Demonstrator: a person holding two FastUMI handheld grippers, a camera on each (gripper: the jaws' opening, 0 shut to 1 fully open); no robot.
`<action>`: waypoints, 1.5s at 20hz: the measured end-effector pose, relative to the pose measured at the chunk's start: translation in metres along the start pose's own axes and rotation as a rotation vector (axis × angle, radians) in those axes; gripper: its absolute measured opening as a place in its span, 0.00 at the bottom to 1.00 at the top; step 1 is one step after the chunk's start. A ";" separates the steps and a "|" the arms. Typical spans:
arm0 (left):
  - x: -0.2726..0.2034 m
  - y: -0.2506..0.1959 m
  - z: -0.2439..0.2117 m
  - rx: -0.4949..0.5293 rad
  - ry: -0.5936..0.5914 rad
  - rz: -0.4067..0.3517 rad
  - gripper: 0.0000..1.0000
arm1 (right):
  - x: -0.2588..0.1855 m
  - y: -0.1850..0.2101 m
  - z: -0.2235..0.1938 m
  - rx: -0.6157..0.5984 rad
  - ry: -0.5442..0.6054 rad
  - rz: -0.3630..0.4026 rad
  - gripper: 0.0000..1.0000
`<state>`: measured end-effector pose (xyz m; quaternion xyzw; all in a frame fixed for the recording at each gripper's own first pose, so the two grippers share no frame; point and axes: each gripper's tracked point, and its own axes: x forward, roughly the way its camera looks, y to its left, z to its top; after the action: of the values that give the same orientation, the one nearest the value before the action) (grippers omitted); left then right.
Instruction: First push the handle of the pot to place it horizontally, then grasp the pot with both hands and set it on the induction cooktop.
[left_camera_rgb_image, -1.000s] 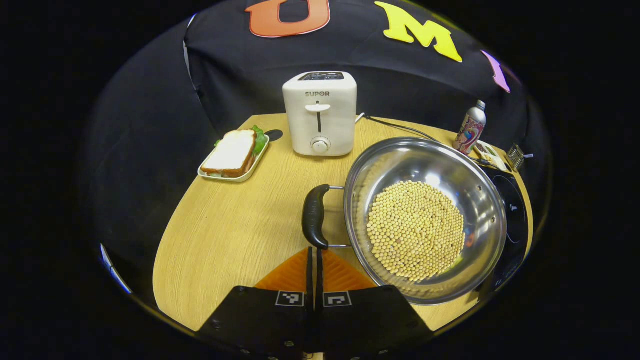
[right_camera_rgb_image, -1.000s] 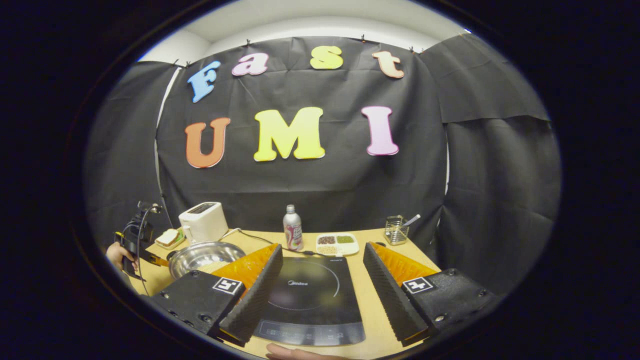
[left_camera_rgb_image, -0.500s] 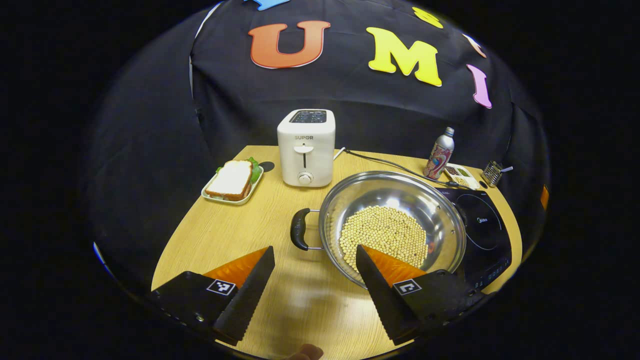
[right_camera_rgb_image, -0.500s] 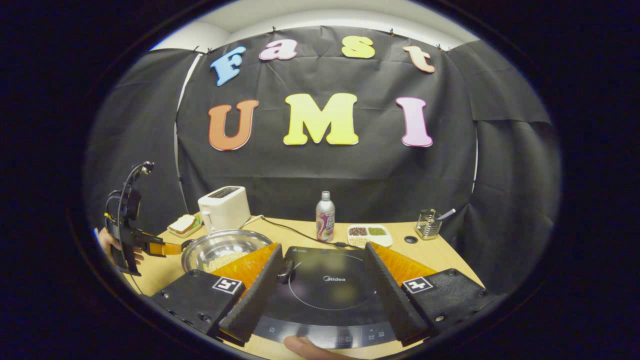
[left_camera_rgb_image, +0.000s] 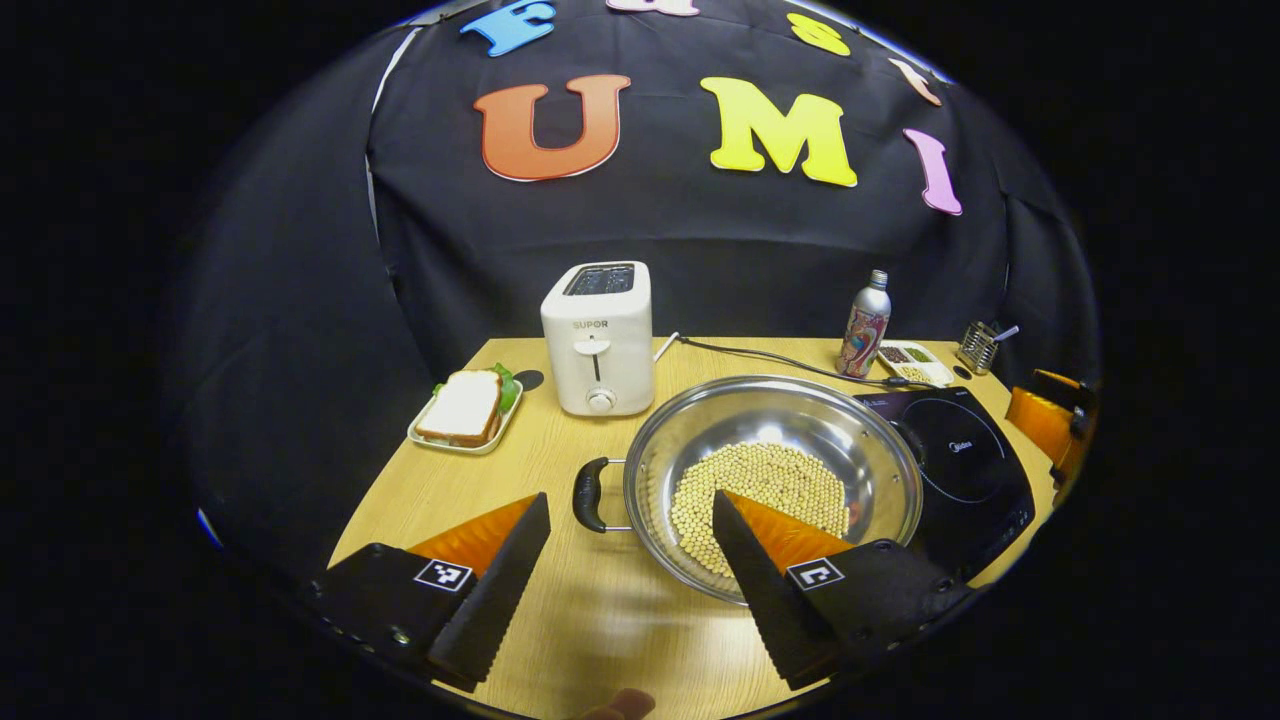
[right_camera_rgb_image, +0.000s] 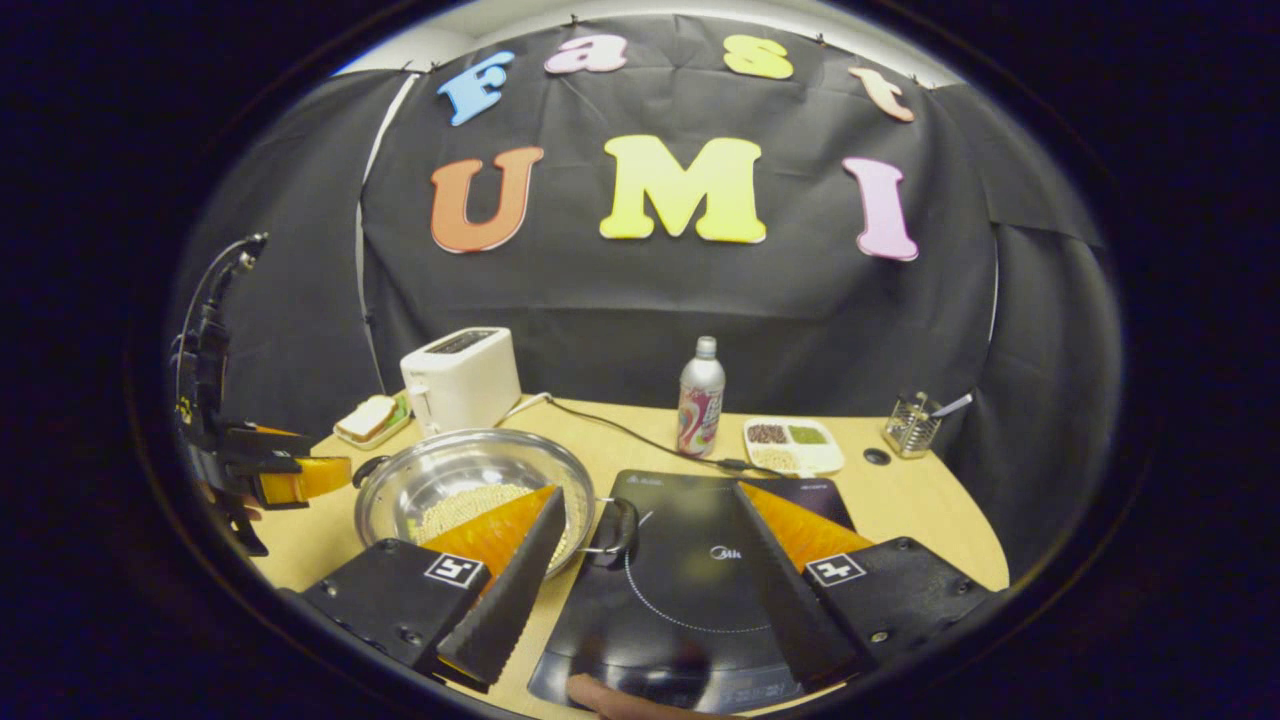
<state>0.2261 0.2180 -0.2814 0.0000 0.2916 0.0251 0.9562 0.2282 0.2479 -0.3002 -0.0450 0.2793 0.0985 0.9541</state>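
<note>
The steel pot (left_camera_rgb_image: 770, 480), holding soybeans (left_camera_rgb_image: 760, 488), sat on the wooden surface (left_camera_rgb_image: 520, 470) just left of the induction cooktop (right_camera_rgb_image: 690, 580), its near rim apparently overlapping the cooktop's edge. Its two black handles lay roughly level, so the push looked done. The left tool (left_camera_rgb_image: 630, 560) hung spread wide before the left handle (left_camera_rgb_image: 588, 494), and the right tool (right_camera_rgb_image: 645, 570) gaped near the right handle (right_camera_rgb_image: 618, 524), likely lining up the two-handed grasp.
</note>
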 end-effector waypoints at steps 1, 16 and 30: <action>0.005 -0.002 -0.001 0.004 0.001 -0.009 0.98 | 0.009 0.003 -0.005 0.004 0.025 0.001 0.99; 0.089 0.028 -0.044 0.041 0.140 0.039 0.93 | 0.100 0.039 -0.059 0.007 0.186 -0.042 1.00; 0.087 0.022 -0.049 0.035 0.189 0.040 0.66 | 0.112 0.042 -0.069 -0.046 0.257 -0.036 0.61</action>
<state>0.2701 0.2431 -0.3700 0.0200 0.3806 0.0390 0.9237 0.2752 0.2971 -0.4205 -0.0843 0.3962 0.0814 0.9107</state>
